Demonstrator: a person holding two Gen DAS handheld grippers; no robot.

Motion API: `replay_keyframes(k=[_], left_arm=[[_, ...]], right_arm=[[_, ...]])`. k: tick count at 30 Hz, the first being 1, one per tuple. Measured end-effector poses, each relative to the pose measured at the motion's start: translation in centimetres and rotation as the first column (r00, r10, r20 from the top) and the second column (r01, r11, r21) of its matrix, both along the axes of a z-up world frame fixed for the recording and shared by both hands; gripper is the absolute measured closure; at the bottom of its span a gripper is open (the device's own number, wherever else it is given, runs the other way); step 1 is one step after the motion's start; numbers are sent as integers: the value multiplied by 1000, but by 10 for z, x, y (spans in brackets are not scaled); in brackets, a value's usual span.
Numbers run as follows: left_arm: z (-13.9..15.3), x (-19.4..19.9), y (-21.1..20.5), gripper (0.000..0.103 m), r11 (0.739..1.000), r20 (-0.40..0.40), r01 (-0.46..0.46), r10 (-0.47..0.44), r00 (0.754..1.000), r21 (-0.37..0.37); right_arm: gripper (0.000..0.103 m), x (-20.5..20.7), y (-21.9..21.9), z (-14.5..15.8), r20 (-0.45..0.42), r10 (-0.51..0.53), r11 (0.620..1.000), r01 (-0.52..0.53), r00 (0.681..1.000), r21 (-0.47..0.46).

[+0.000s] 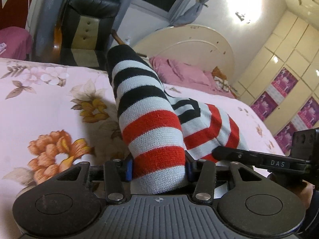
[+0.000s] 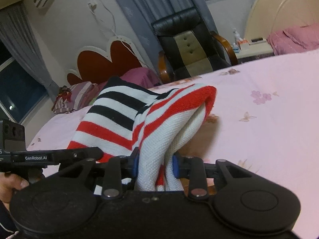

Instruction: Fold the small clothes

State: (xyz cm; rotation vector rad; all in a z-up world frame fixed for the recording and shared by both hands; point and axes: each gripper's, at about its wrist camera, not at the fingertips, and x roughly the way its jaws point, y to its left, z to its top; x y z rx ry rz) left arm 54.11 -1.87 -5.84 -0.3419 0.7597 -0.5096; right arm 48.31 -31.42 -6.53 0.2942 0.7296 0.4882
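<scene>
A small knitted garment with red, white and black stripes lies bunched on the pink floral bedsheet. My left gripper is shut on its striped part, which rises up and away in front of the camera. My right gripper is shut on the same garment at a white and red folded edge. Each gripper shows in the other's view: the right one at the right edge of the left wrist view, the left one at the left edge of the right wrist view. They sit close side by side.
A black and beige armchair stands beyond the bed. A cream headboard and pink pillows are at the bed's far end. Wardrobe doors with posters line the right wall.
</scene>
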Motion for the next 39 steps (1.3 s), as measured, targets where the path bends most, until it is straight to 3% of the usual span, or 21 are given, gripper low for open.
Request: replay_keyframes(k=[10, 18, 30, 34, 36, 39], left_arm=[[19, -68, 86, 56, 1000, 39, -7, 8, 999, -22], [18, -114, 170, 56, 999, 23, -46, 46, 999, -8], [-41, -115, 250, 56, 995, -94, -95, 93, 991, -19], [-71, -113, 256, 53, 991, -157, -132, 125, 980, -37], [-80, -114, 258, 50, 986, -163, -147, 133, 978, -75], [-84, -116, 253, 49, 986, -154, -151, 139, 978, -73]], right_arm=[[73, -46, 81, 27, 43, 9, 1000, -8, 999, -18], [73, -69, 159, 25, 42, 62, 998, -61, 997, -11], [73, -62, 239, -16, -31, 91, 996, -92, 995, -21], [72, -53, 237, -47, -107, 41, 999, -43, 993, -19], [69, -50, 224, -63, -154, 18, 1000, -14, 988, 26], [69, -49, 215, -71, -180, 8, 997, 7, 984, 79]])
